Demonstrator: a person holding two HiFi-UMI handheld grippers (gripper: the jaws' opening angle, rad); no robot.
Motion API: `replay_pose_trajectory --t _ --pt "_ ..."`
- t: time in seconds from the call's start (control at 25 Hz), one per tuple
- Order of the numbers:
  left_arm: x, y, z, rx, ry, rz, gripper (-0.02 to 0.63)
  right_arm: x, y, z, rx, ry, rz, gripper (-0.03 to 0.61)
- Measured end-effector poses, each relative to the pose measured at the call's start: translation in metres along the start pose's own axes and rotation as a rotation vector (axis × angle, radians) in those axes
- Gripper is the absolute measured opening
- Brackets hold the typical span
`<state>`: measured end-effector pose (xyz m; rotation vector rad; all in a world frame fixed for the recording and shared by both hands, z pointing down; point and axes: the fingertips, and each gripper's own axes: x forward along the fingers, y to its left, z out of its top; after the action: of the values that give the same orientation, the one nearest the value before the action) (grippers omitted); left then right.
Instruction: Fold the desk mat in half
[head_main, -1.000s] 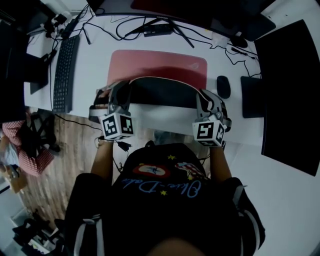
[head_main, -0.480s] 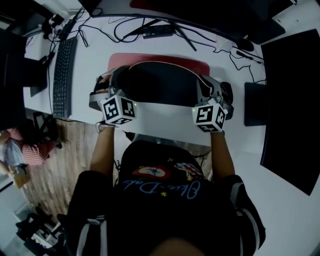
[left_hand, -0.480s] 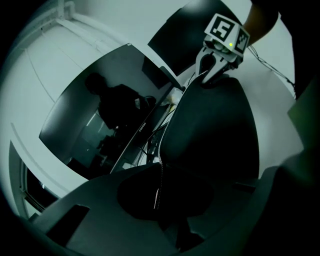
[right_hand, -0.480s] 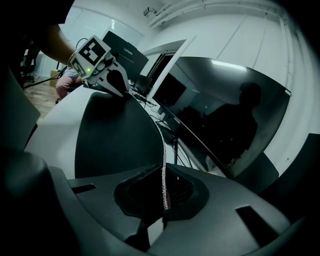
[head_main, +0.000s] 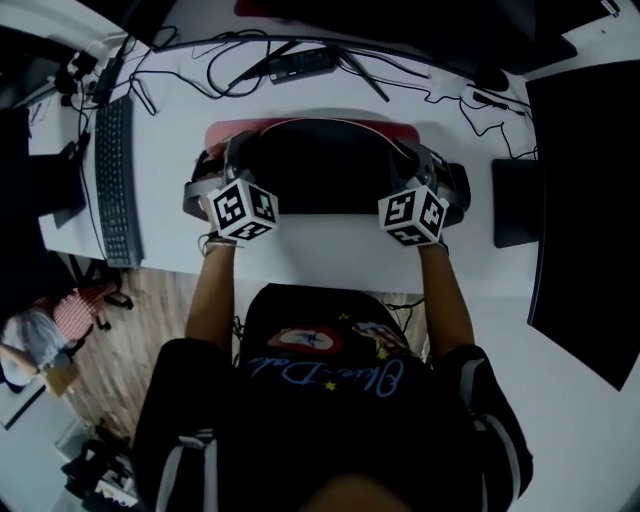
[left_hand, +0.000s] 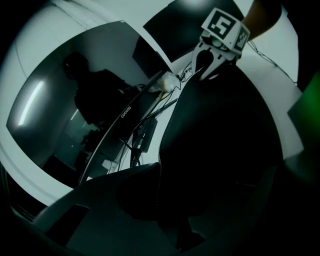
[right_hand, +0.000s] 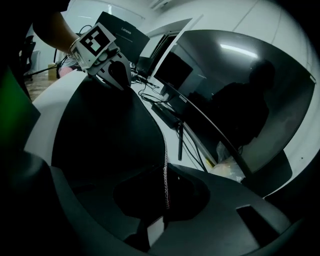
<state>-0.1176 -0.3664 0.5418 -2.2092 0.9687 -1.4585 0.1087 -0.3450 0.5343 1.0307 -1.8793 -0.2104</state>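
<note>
A white tabletop fills the upper half of the head view. A person in a black printed T-shirt stands at its near edge with both arms stretched forward. A wide curved monitor stands along the far side, its screen dark and reflecting the room.

The desk mat lies in the middle of the tabletop, in front of the monitor. Its near half is lifted and carried over toward the far edge, so the black underside faces up. Only a thin red strip of the top face shows along the far and left borders.

A black keyboard lies lengthwise well to the left of the mat. Dark cables loop behind it.

The left claw grasps the mat's left corner. Its jaws have just been opening slightly, with the stitched edge between them. The right claw is clenched on the right corner, the stitched edge running straight into its jaws. A black mouse sits just beside the right claw, partly hidden by it.
</note>
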Motion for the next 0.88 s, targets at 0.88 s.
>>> replay_pose_trajectory --t 0.88 --pt "-0.008 0.054 -0.010 -0.370 -0.107 0.145 0.282 -0.007 -0.049 0.005 0.148 -0.072 -0.117 0.224"
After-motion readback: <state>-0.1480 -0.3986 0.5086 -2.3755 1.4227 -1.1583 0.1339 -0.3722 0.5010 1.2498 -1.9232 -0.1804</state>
